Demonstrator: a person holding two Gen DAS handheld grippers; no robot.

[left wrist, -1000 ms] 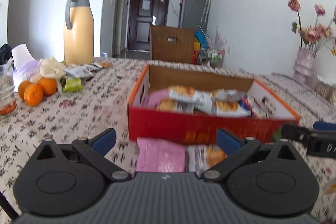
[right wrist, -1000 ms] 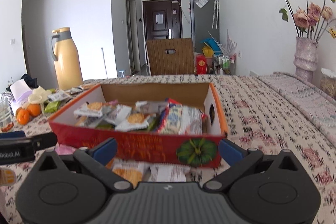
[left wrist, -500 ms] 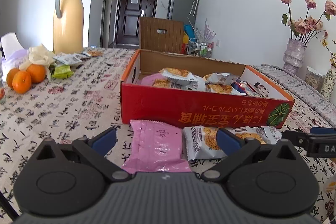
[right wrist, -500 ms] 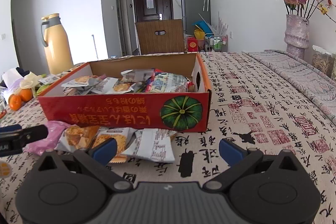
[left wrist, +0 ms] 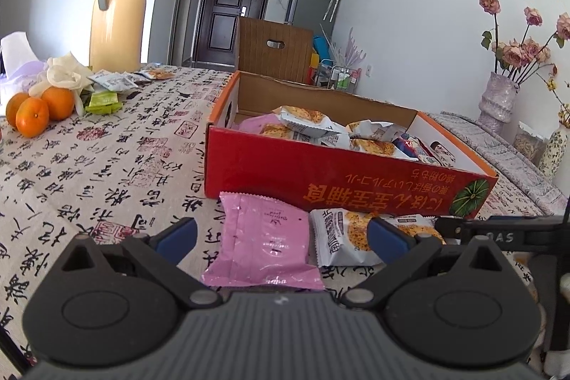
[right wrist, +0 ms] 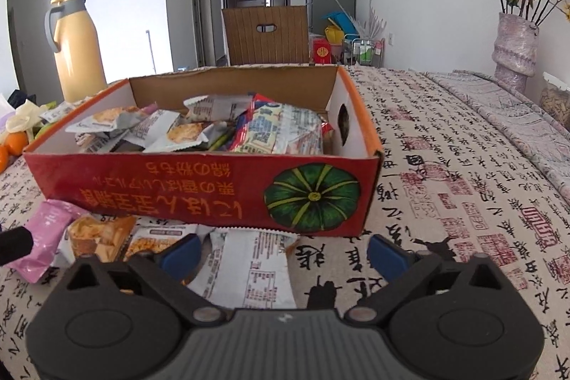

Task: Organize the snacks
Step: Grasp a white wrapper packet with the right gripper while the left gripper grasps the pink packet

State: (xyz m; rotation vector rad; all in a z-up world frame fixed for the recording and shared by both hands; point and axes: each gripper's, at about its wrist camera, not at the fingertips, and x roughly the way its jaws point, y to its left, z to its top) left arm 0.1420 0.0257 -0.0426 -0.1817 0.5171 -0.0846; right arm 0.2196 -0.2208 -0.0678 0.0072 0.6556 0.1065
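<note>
Snacks loose on the desk [left wrist: 107, 166], all lying just in front of the red box [left wrist: 320, 177], which already holds a heap of packets. Left to right along the box's front wall: pink packet [left wrist: 267, 241], biscuit packet [left wrist: 342, 237], then the white packet [right wrist: 249, 266] nearest the box's pumpkin-print corner.

Left tool [left wrist: 281, 234] hangs over the pink packet, jaws wide, nothing gripped; the packet lies between the fingers but the pads do not press it. Right tool [right wrist: 281, 251] sits over the white packet, jaws closing with the packet between them, not yet pinched as far as the right wrist view shows.

Step in hand, by judgement: pick up the loose packets in front of the box and drop them inside.

To do it well:
- Right tool should centre on the white packet so the closing jaws catch its body rather than one side.
- Foil is slippery and flat; tipping the fingers down to the cloth before pinching should help.
- The biscuit packet touches or overlaps the neighbours; lifting straight up avoids dragging it.
- Clear the box's front wall before releasing, since the box is fairly full.
</note>
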